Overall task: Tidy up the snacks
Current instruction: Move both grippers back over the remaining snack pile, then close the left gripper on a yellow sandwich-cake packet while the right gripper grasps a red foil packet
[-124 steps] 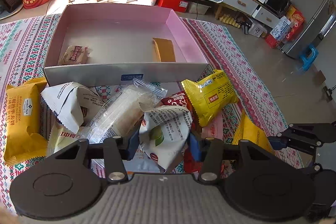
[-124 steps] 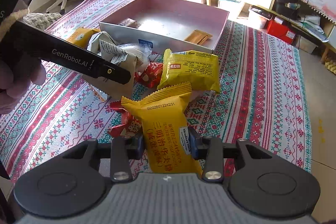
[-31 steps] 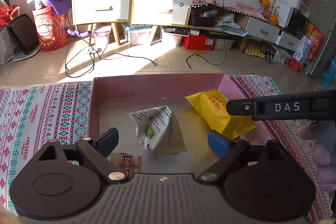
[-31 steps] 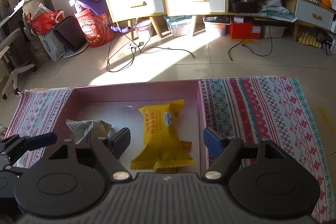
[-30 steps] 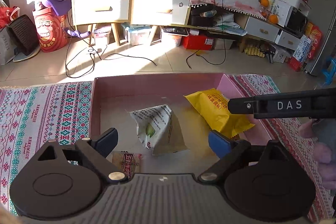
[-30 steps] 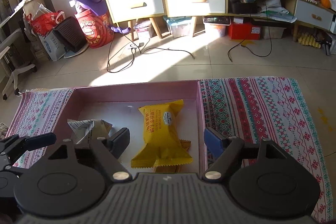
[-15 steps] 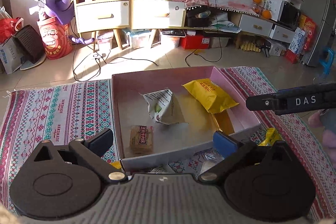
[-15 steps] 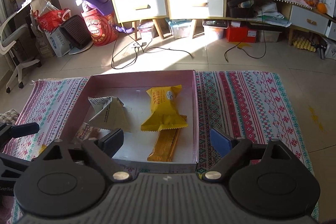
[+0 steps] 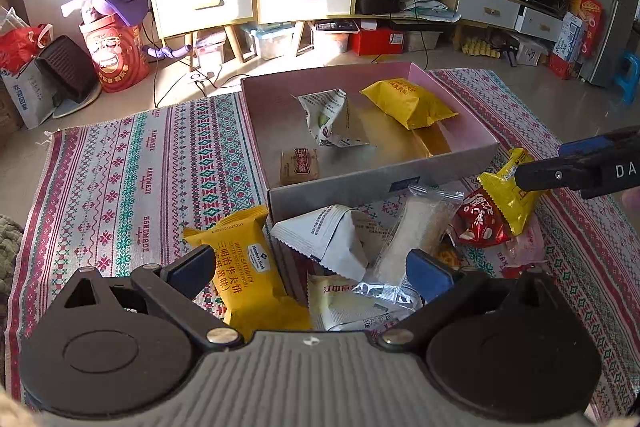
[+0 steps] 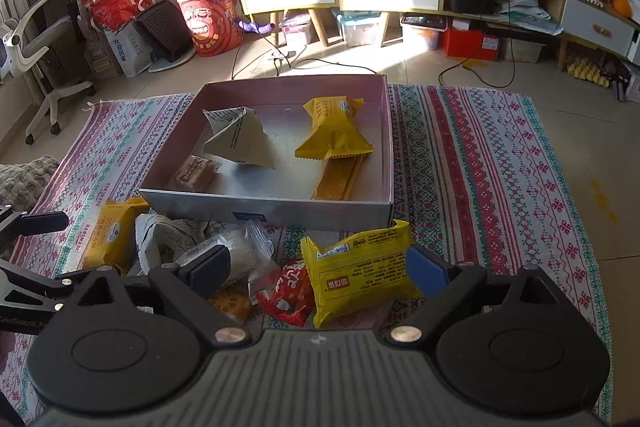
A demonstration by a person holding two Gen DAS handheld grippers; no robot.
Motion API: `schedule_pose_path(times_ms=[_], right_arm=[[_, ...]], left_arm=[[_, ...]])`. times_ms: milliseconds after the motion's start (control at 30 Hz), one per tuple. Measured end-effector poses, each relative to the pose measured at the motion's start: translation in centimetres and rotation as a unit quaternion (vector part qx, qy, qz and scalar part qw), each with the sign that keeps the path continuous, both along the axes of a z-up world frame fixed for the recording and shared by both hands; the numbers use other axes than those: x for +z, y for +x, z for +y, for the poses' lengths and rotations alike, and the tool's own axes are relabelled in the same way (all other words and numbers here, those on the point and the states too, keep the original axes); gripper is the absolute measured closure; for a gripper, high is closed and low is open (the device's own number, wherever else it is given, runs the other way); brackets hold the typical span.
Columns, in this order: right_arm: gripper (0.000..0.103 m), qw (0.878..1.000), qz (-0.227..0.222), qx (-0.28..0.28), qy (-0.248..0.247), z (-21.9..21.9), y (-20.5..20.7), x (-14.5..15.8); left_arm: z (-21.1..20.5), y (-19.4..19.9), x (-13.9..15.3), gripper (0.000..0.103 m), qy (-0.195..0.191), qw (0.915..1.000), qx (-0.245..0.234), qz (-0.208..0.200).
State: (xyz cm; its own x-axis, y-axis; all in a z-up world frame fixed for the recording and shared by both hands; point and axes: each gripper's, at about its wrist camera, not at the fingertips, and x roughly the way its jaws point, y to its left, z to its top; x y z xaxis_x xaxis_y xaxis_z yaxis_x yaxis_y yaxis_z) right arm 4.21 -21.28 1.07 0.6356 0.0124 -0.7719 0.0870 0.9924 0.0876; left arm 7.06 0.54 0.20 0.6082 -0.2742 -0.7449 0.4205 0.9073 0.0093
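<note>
The pink box (image 9: 360, 183) (image 10: 264, 215) holds a white triangular packet (image 9: 332, 119) (image 10: 236, 139), a yellow packet (image 9: 408, 103) (image 10: 332, 131), a small brown packet (image 9: 300, 167) and an orange bar (image 10: 340, 179). Loose snacks lie in front of it. My left gripper (image 9: 310, 267) hangs open and empty over a yellow waffle packet (image 9: 248, 275) and a white packet (image 9: 328, 239). My right gripper (image 10: 316, 267) holds nothing. Its jaws are opening above a yellow packet (image 10: 360, 271) and a red packet (image 10: 288, 291).
A clear-wrapped cake (image 9: 416, 227) and a pale packet (image 9: 344, 303) also lie in the pile. A patterned cloth (image 9: 140, 179) covers the table. The room's floor, drawer cabinets and clutter lie beyond the table's far edge.
Both grippers let go of the white triangular packet and the yellow packet inside the box. They then drew back from the box to over the pile, and their jaws widened.
</note>
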Motion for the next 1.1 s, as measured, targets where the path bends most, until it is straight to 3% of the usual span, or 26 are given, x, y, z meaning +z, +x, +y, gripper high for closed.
schedule_pose_path(times_ms=[600, 933, 1100], right_arm=[[0.009, 0.994, 0.067, 0.07, -0.051, 2.7, -4.1, -4.2], [0.009, 0.991, 0.103, 0.073, -0.047, 3.1, -4.1, -5.6], [0.015, 0.99, 0.117, 0.064, -0.044, 2.9, -3.9, -6.2]], left_arm=[[3.1, -2.8, -2.7, 0.0, 0.049, 0.9986, -0.016, 0.01], [5.0, -0.1, -2.6, 0.0, 0.009, 0.9981, 0.052, 0.031], [3.9, 1.0, -3.3, 0.0, 0.008, 0.9975, 0.065, 0.027]])
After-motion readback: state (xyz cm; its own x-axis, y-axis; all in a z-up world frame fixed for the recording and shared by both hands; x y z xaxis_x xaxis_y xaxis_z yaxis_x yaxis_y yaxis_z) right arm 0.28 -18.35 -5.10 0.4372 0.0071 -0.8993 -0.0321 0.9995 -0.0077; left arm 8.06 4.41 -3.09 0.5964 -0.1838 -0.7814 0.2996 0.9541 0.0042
